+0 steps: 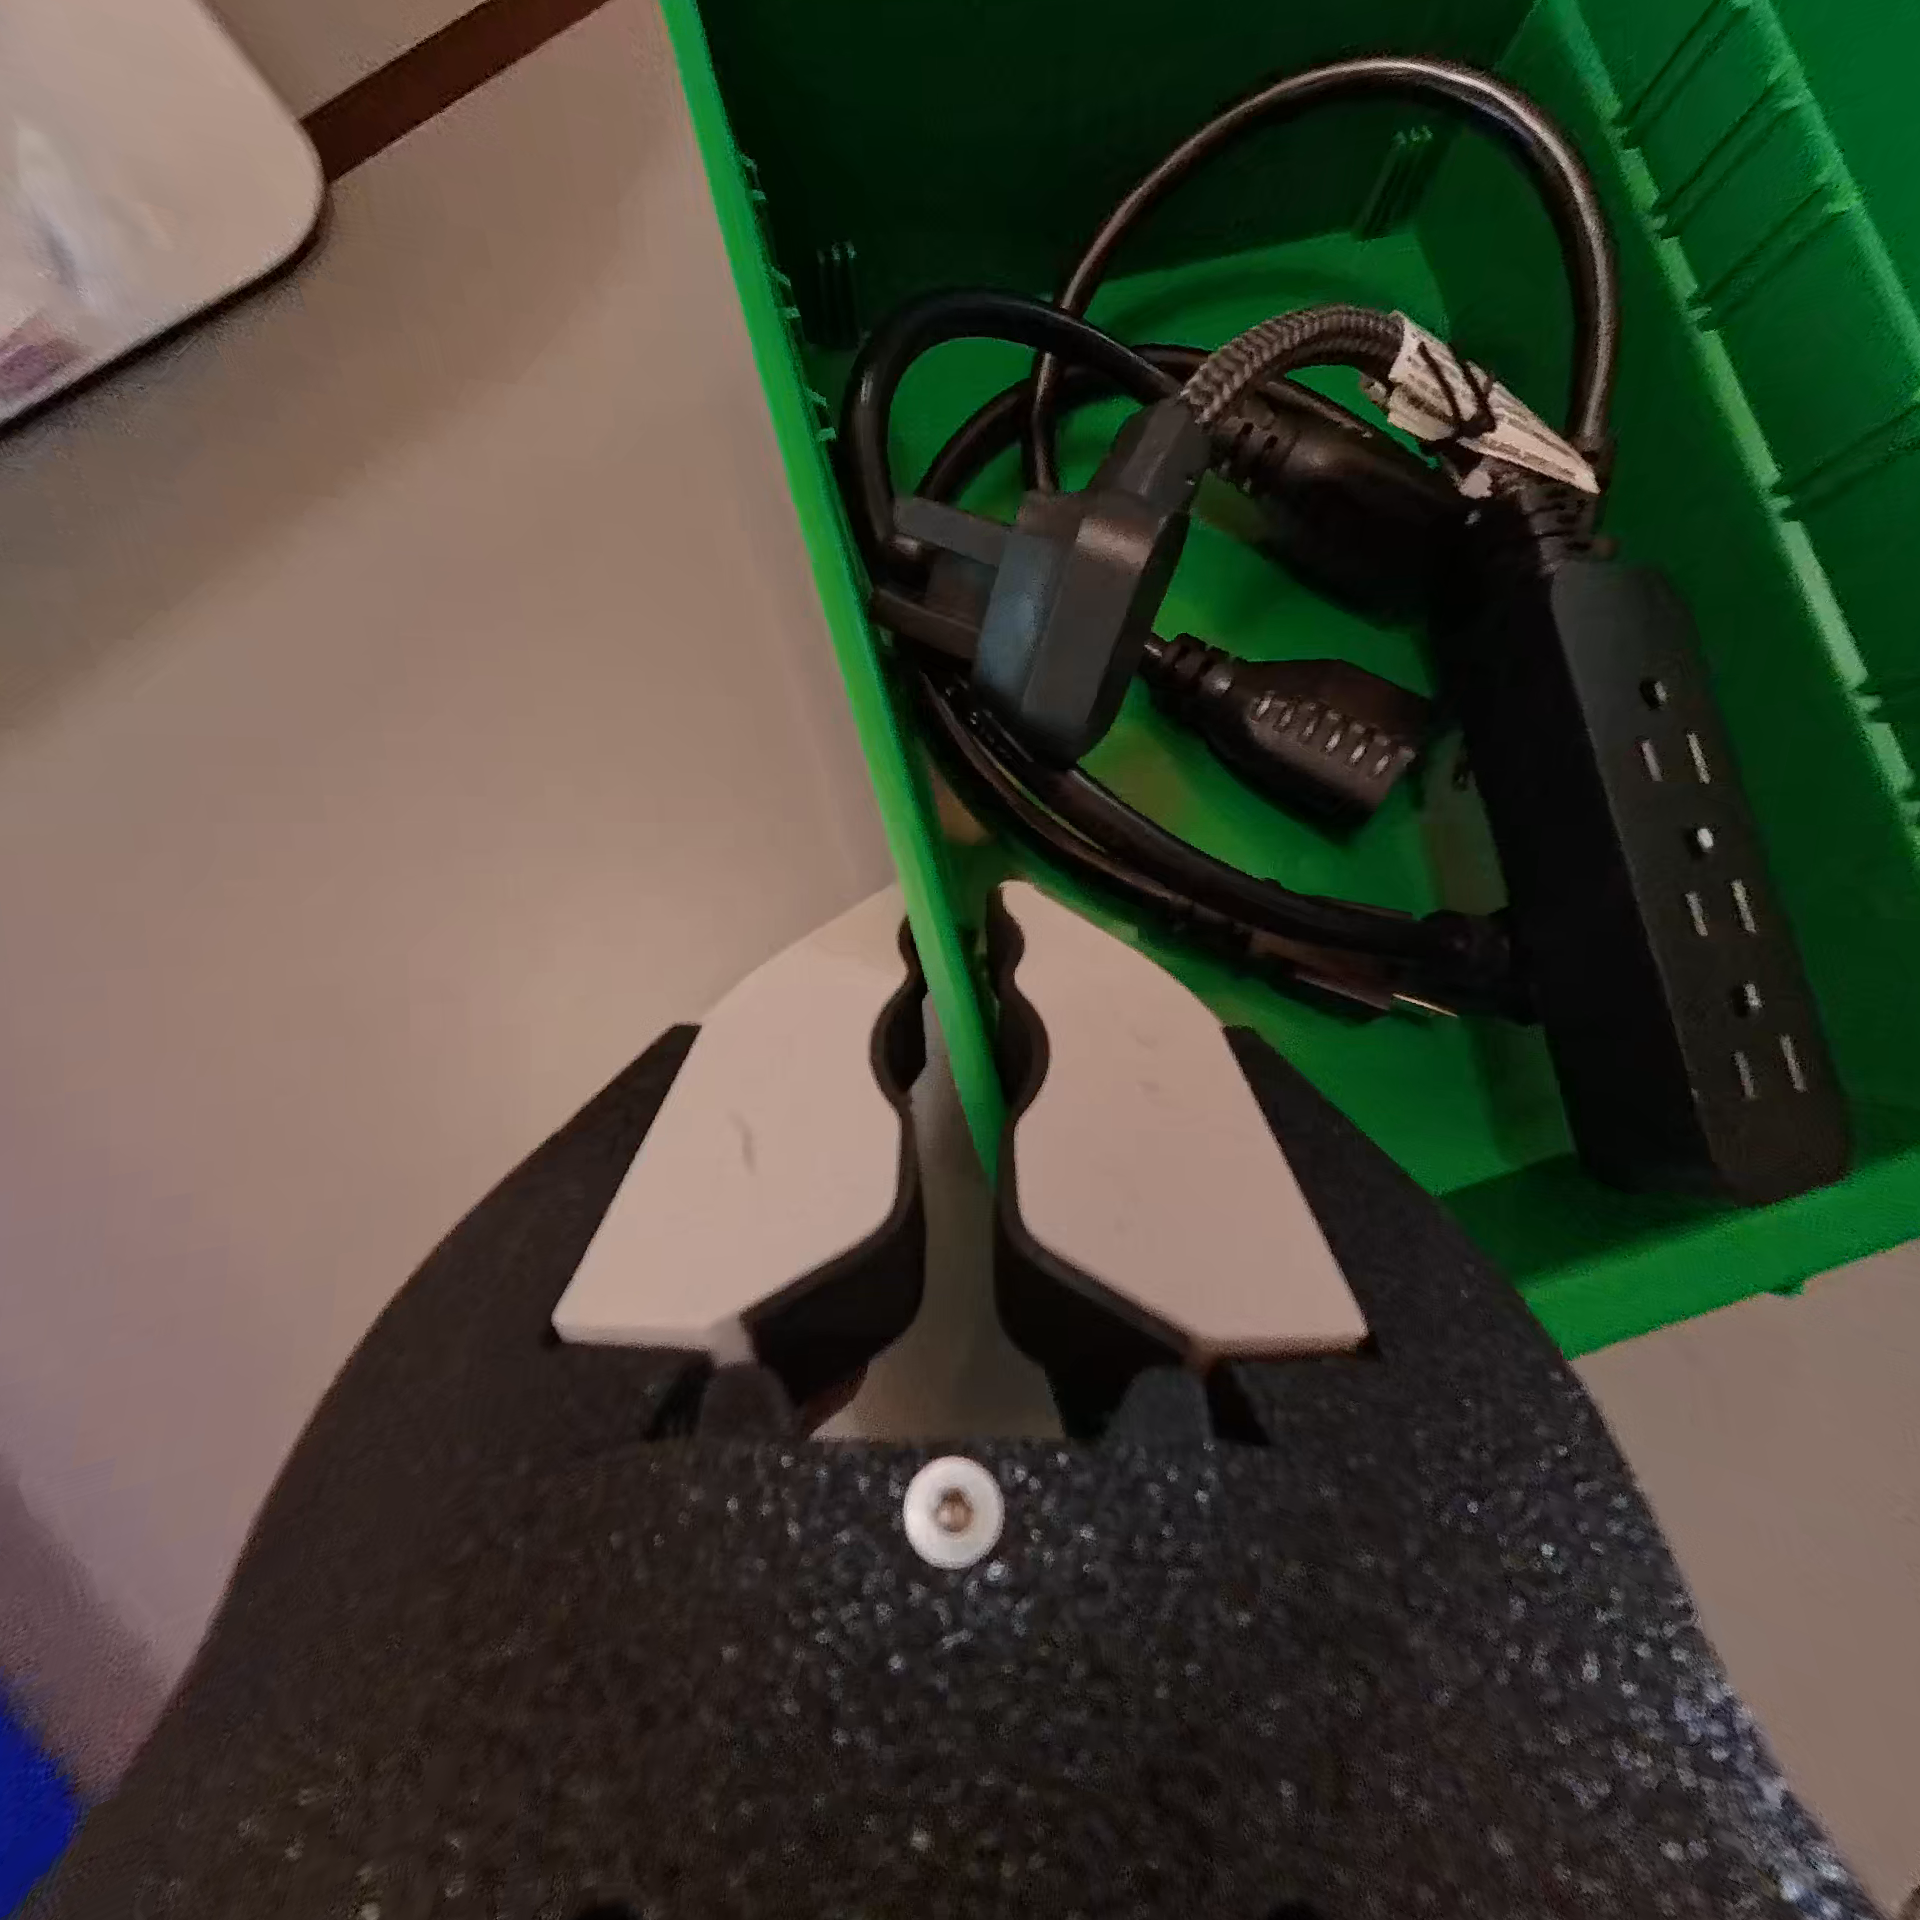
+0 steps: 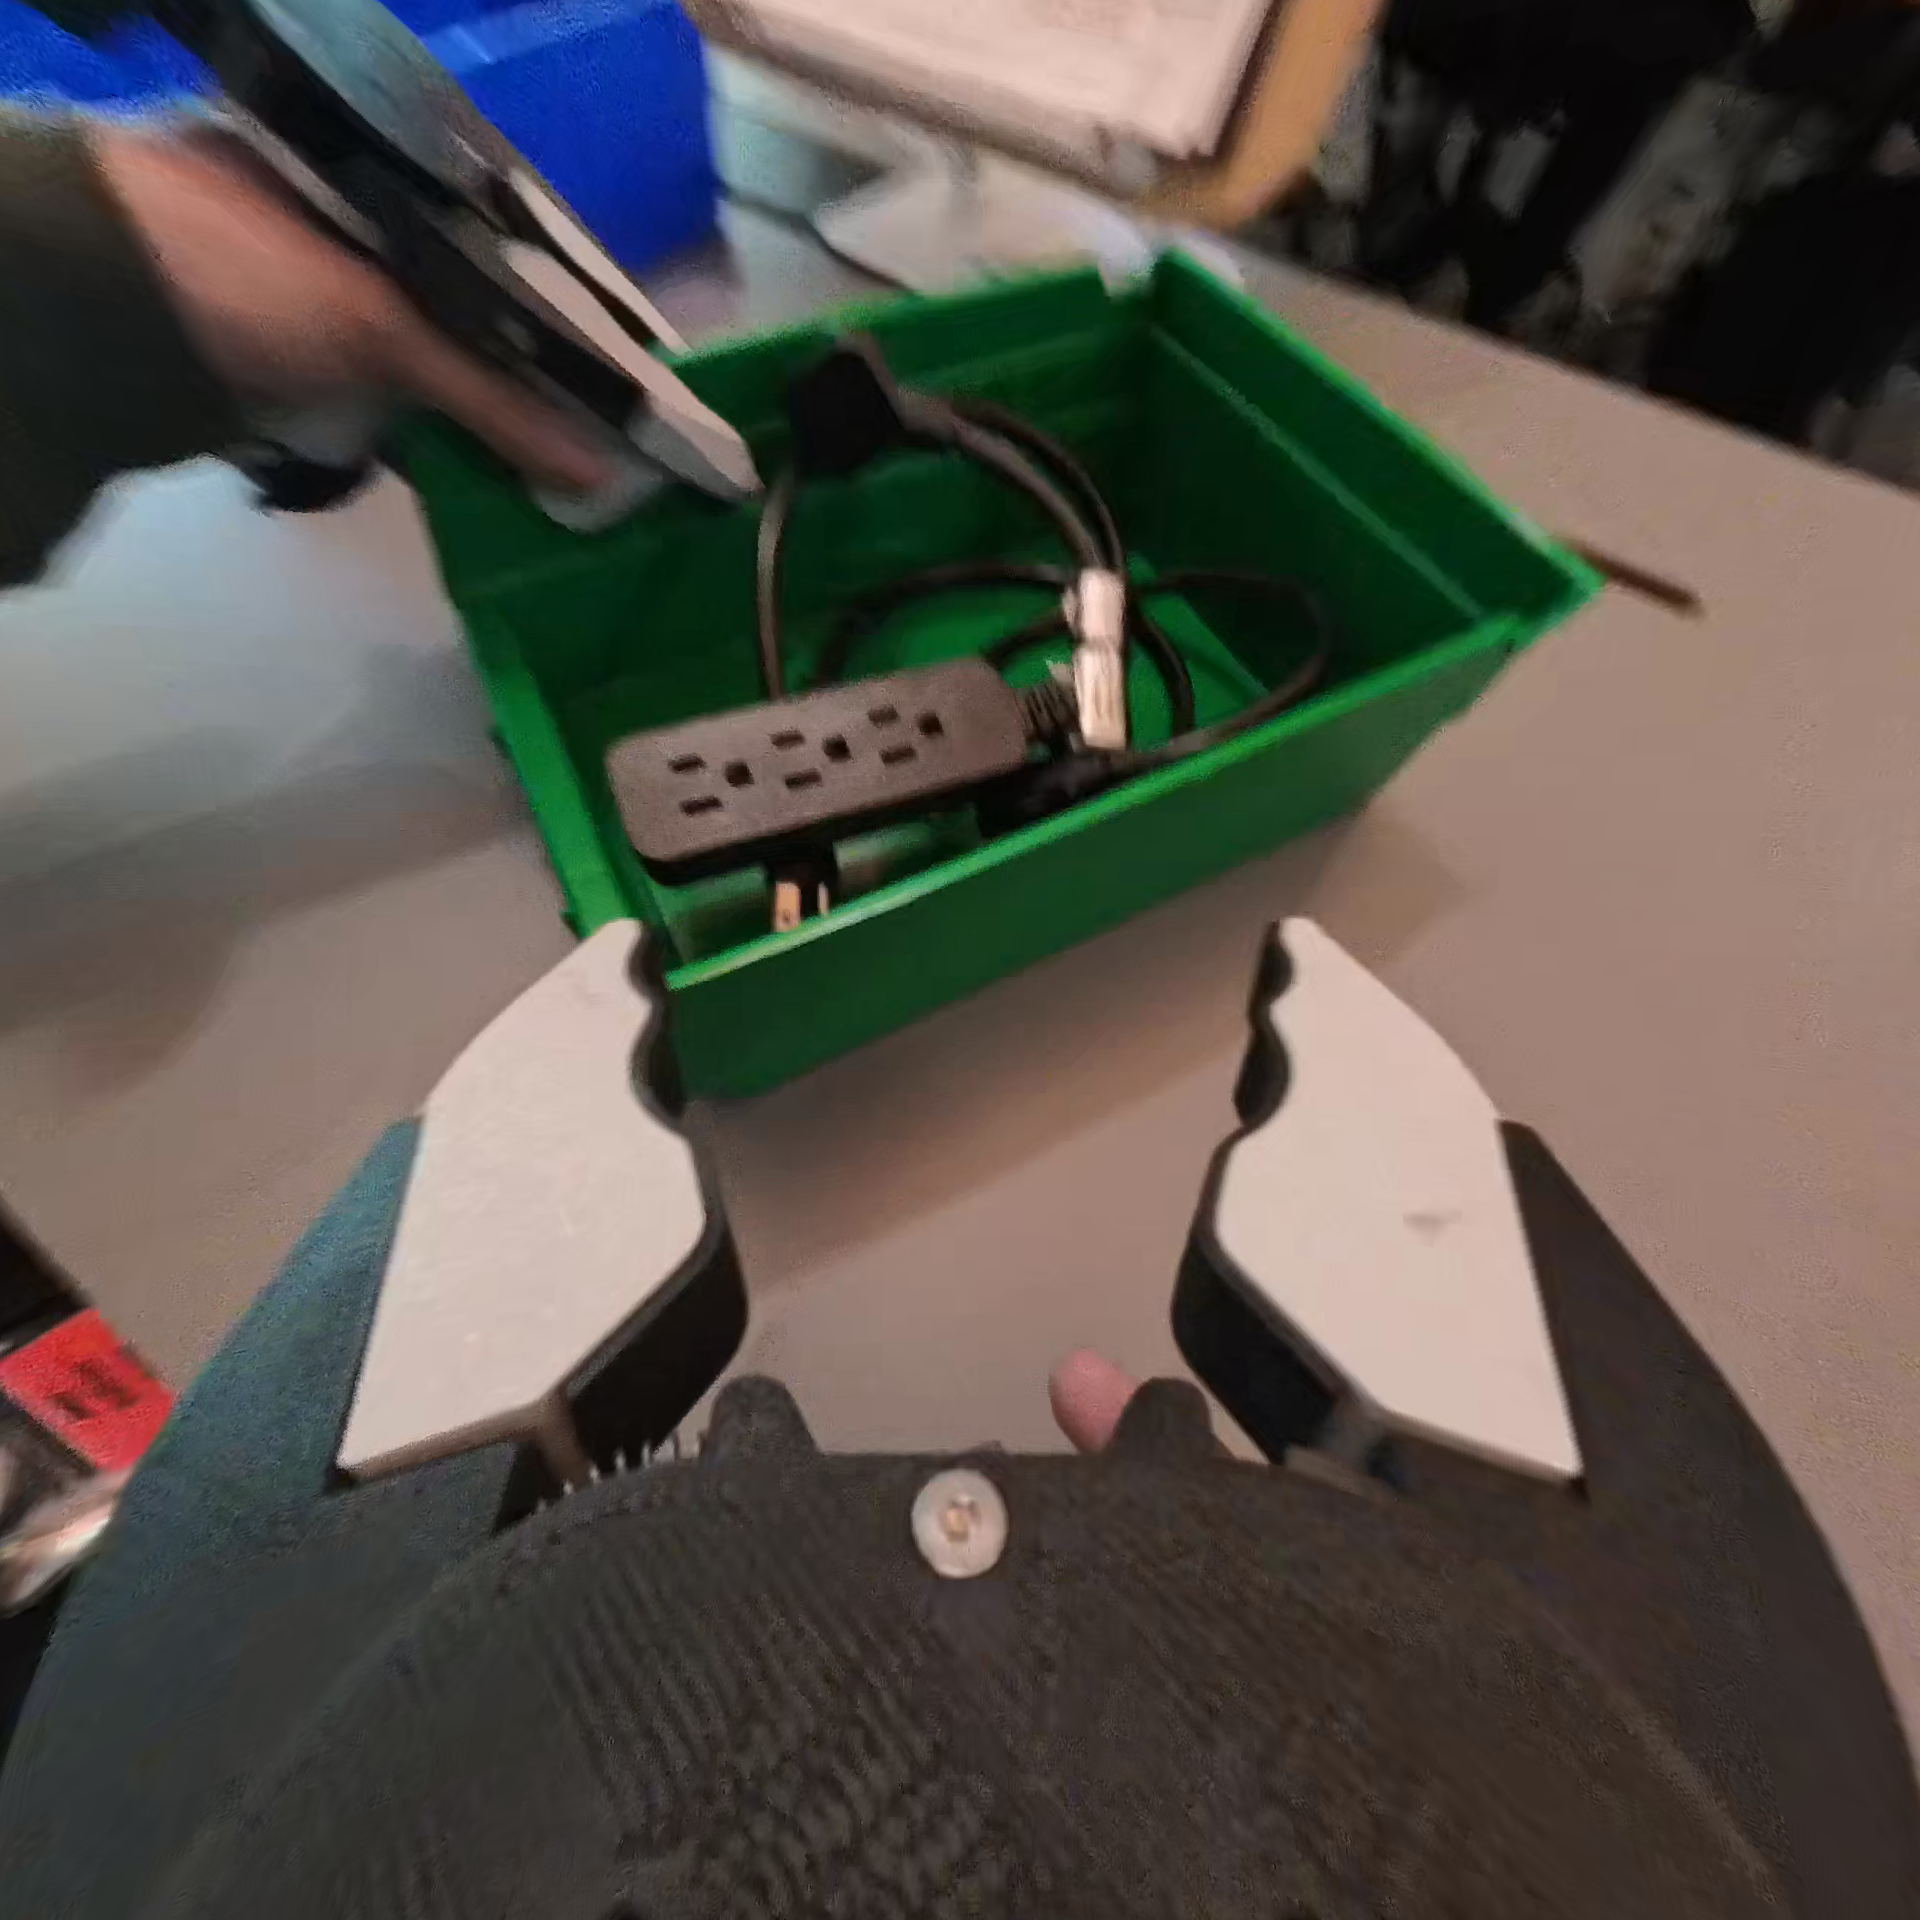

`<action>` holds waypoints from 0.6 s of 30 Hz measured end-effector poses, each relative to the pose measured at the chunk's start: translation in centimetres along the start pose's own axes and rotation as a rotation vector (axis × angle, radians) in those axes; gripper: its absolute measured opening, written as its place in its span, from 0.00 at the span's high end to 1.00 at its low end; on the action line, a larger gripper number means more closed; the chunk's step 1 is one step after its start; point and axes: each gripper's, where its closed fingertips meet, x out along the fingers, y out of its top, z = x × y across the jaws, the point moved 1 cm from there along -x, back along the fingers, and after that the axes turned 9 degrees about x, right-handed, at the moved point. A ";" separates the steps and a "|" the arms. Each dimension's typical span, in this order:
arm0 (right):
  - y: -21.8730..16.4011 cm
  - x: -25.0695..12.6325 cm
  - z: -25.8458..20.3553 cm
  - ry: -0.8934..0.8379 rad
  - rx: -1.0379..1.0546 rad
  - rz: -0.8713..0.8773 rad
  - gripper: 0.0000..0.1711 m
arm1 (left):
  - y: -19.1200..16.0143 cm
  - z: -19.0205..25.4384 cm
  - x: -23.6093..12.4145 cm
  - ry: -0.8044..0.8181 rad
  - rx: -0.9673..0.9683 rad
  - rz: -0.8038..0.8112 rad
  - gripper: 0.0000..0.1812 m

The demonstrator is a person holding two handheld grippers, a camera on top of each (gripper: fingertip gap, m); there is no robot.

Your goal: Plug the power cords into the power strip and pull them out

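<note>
A green bin (image 1: 1662, 1247) stands on the table and holds a black power strip (image 1: 1683, 883), several coiled black power cords (image 1: 1143, 862), a black plug (image 1: 1070, 613) and a braided cord with a white tag (image 1: 1475, 416). My left gripper (image 1: 958, 966) is shut on the bin's left wall, one finger inside and one outside. In the right wrist view the bin (image 2: 935, 997) shows with the power strip (image 2: 810, 758) lying face up, and the left gripper (image 2: 665, 436) is at its far left wall. My right gripper (image 2: 958, 935) is open and empty just in front of the bin's near wall.
The bin sits on a grey table (image 1: 416, 727). A blue bin (image 2: 592, 125) stands beyond the green one. A white rounded object (image 1: 135, 208) lies at the far left. A person's hand (image 2: 260, 312) holds the left gripper. A red item (image 2: 83, 1382) is at the left edge. The tips of one gripper are about 25 centimeters away from the tips of the other.
</note>
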 end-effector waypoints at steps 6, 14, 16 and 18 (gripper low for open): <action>7.2 -3.6 -5.6 0.121 0.017 0.349 0.39 | -8.2 -1.7 -6.9 0.037 0.035 -0.013 0.95; 5.2 3.4 -7.0 0.051 0.087 0.182 0.33 | -20.1 -3.2 -16.9 0.067 0.052 -0.036 0.95; 6.2 5.8 -9.5 0.103 0.091 0.200 0.34 | -23.0 -3.7 -19.3 0.072 0.044 -0.043 0.95; 7.5 8.7 -11.5 0.088 0.060 0.231 0.37 | -25.7 -4.4 -21.6 0.080 0.031 -0.057 0.95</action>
